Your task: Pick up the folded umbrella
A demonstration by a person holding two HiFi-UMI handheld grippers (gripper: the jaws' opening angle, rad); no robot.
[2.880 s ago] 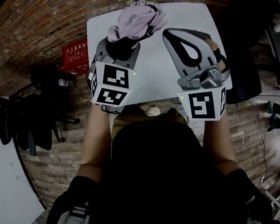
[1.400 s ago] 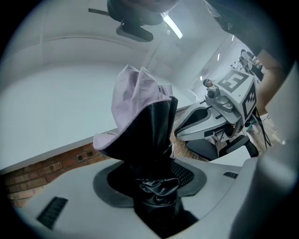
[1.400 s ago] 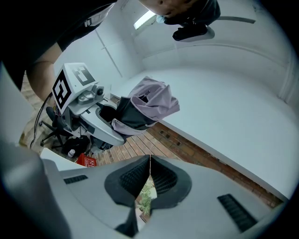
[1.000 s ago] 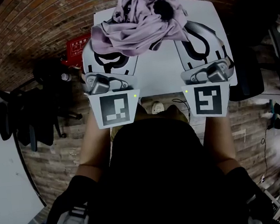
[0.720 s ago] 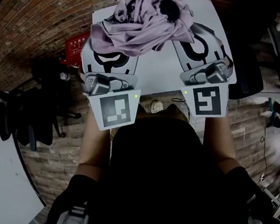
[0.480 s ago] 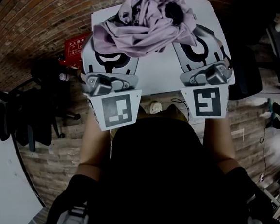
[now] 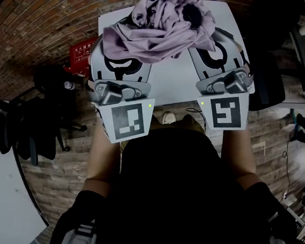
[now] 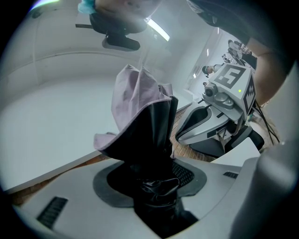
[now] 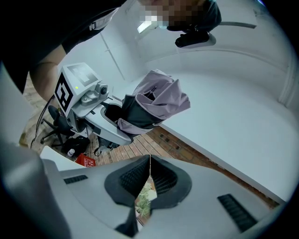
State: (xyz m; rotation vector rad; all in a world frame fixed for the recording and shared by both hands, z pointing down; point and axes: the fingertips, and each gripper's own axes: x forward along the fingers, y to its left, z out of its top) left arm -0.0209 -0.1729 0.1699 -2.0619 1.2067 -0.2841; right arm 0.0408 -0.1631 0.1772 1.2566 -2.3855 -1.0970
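Nearest in the head view is the person (image 7: pixel 174 191) in a dark top, both forearms reaching out to the marker cubes (image 7: pixel 127 121) on the backs of the tools. The left hand-held gripper (image 8: pixel 156 184) has its jaws partly closed and clamped on the umbrella (image 7: pixel 157 23), biting into a bunched fold of the black inner lining. The lavender outer cloth billows up and away beyond the tips. From above, that loose cloth spreads over the front ends of both tools, on the far side of the cubes, and is carried up off the bench (image 7: pixel 175 82). The right hand-held gripper (image 9: pixel 148 163) is closed, its pads meeting at the tip with nothing caught between them. The umbrella sits to its left and a little beyond, apart from its jaws. The bench is a plain white top under both tools. Around it lies a brick-patterned floor (image 7: pixel 56 170), with a red crate (image 7: pixel 83 55) by the bench's far left corner and dark office chairs (image 7: pixel 28 129) further left. Only the left gripper view shows the grip on the black lining. Only the right gripper view shows that its own jaws hold no cloth, with greenery (image 9: pixel 144 201) visible through the slit below the pads. The head view hides both sets of tips under the fabric.
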